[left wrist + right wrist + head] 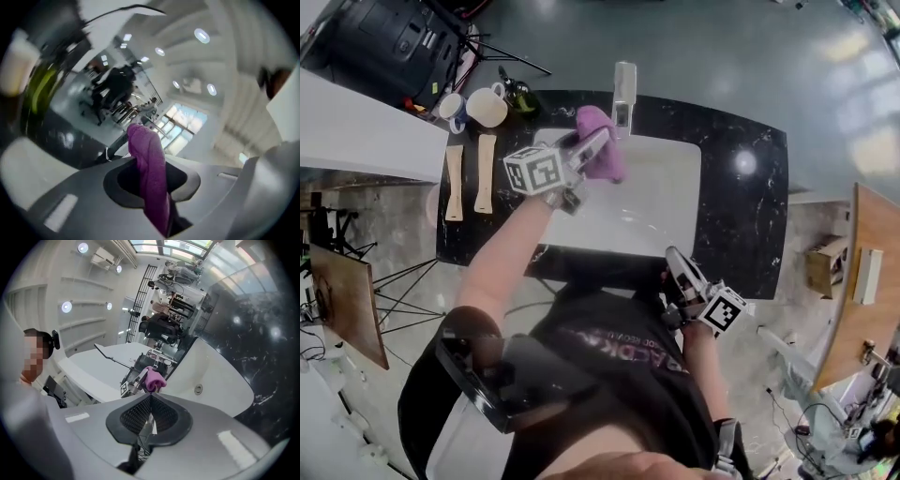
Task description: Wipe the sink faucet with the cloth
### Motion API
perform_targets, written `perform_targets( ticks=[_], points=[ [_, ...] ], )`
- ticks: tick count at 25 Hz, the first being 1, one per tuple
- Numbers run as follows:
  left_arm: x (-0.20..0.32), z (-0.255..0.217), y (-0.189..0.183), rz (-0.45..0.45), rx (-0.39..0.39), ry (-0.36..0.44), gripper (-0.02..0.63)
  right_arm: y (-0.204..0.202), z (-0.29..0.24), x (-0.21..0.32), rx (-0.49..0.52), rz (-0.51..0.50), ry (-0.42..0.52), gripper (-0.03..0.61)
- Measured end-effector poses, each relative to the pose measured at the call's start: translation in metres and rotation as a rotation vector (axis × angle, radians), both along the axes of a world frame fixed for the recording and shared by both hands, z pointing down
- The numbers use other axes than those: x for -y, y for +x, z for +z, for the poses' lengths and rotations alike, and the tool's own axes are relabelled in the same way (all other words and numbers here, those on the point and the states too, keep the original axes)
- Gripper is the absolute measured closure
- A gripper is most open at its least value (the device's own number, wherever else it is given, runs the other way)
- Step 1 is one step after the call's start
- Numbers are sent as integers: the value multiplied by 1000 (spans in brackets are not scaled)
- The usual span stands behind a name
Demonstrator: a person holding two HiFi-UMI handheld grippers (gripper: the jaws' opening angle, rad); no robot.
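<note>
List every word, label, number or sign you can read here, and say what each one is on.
Shirt: pink lettering, upside down and partly hidden; not legible.
Marker cube on the left gripper: black-and-white square patterns, no letters.
Marker cube on the right gripper: the same, no letters.
Black case: pale labels, too small to read.
Nothing here can be quoted with certainty.

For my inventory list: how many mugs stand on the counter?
2, side by side at the counter's far left corner: the left mug by the edge, the right mug beside a dark bottle. None seems hidden.
</note>
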State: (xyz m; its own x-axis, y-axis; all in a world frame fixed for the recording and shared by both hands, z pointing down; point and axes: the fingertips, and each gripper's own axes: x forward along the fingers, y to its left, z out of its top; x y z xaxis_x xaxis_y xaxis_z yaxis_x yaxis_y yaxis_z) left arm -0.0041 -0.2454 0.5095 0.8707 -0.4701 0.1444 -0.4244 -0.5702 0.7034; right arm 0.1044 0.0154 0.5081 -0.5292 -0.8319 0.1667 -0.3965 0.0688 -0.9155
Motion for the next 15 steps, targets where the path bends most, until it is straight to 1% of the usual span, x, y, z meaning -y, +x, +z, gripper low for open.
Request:
perform_targets(
  ticks=[1, 2, 3, 4, 5, 6, 8, 10, 13, 14, 15],
  points=[
    [8, 6, -1, -37, -149, -133, 529, -3, 0, 1, -1, -5, -1, 566],
    [15, 13, -1, -69, -274, -238, 529, -5, 1, 2, -4, -9, -4, 566],
    [22, 19, 0, -95, -375, -319, 529, -6, 1, 3, -8, -12, -8, 566],
    [29, 26, 0, -121, -450, -383, 529, -7, 3, 3, -13, -12, -15, 567],
    [37, 32, 0, -144, -499, -430, 529, -7, 5, 3, -17, -10, -24, 566],
    [44, 37, 0, -158, -526, -462, 529, -6, 7, 2, -20, -5, -35, 566],
    [59, 42, 4, -152, -548, -486, 531, -3, 11, 1, -23, 8, -52, 566],
    [75, 49, 9, -155, -535, -496, 529, 1, 14, 0, -26, 24, -66, 567],
    [105, 66, 10, -205, -513, -514, 529, 6, 14, -1, -37, 40, -75, 566],
    [111, 66, 11, -214, -529, -522, 529, 7, 13, -1, -43, 43, -75, 567],
    [115, 63, 14, -217, -563, -539, 529, 9, 12, -1, -48, 47, -75, 566]
  ],
)
